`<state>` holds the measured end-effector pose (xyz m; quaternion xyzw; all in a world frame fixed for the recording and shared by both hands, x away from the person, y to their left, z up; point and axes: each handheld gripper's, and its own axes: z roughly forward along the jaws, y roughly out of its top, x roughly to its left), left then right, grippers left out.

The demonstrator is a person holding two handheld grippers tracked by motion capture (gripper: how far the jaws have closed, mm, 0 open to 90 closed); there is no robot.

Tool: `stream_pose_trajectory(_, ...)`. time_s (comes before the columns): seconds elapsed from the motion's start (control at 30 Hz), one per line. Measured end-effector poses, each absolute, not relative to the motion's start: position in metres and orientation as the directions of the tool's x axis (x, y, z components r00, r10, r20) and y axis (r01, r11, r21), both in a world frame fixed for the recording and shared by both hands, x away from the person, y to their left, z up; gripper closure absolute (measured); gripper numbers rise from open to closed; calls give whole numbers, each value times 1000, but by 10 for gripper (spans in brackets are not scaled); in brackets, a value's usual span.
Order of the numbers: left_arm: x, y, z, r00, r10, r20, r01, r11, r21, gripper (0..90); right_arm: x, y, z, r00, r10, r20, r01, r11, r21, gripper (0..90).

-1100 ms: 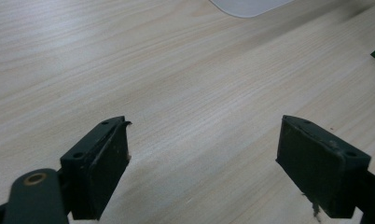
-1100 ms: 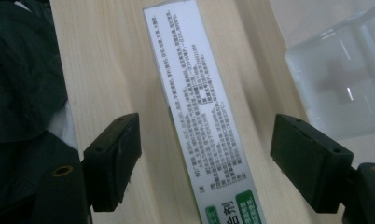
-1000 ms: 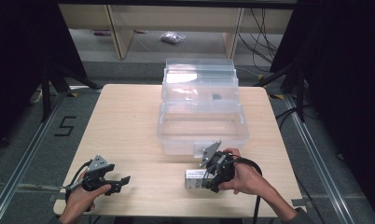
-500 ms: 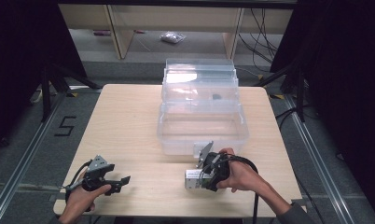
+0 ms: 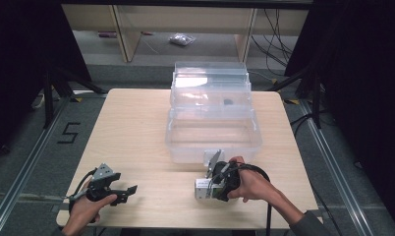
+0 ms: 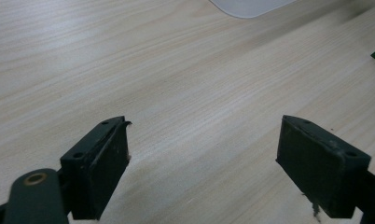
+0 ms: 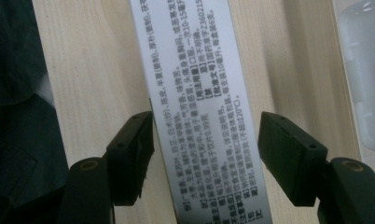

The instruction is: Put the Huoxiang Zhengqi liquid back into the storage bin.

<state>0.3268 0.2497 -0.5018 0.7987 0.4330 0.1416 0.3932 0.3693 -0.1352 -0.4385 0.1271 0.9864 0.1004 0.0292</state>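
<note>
A small white carton with printed text lies on the wooden table near its front edge. My right gripper reaches over it from the right. In the right gripper view the carton runs lengthwise between the jaws of my right gripper. These jaws have just been closing. The left pad is at the carton's edge and the right pad still stands off it. My left gripper rests at the front left, open, with bare wood between the jaws of the left gripper.
A clear plastic box stands at the table's middle back, its lid open behind it, close to my right hand. A small dark item lies inside. A dark shape lies left of the carton.
My right gripper has edged a little left along the white carton. The left hand and its gripper have stayed where they were.
</note>
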Motion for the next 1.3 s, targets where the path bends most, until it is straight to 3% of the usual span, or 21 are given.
stream_pose_trajectory(0.7,327,250,-502,588,801,-113,575,-315,755,160,371,-128,-446,-983,180,-38,172,973,154,457)
stream_pose_trajectory(0.73,327,250,-502,588,801,-113,575,-315,755,160,368,-126,-446,-977,211,-36,204,969,138,465)
stream_pose_trajectory(0.8,327,250,-502,588,801,-113,575,-314,756,160,371,-125,-447,-985,170,-38,163,976,143,476)
stream_pose_trajectory(1.0,327,250,-502,589,801,-112,574,-316,755,160,369,-122,-447,-982,184,-35,179,977,115,520)
stream_pose_trajectory(1.3,327,250,-502,588,801,-113,575,-315,755,160,371,-121,-446,-991,121,-57,116,989,88,631)
